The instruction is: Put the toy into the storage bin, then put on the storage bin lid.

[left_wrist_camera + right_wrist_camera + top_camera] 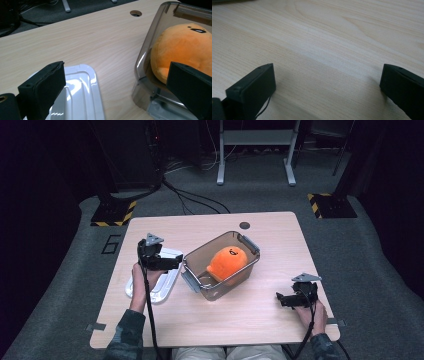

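One orange plush toy fills the smoky bin mid-worktop; white lid lies just beside it. Left tool and right tool gape, both empty; bare wood surrounds the right.

**Orange plush, smoky bin, pale wood**

An orange plush toy with small black markings sits in a translucent grey-brown bin with grey latches. The lid is glossy white. The worktop is light wood-grain.
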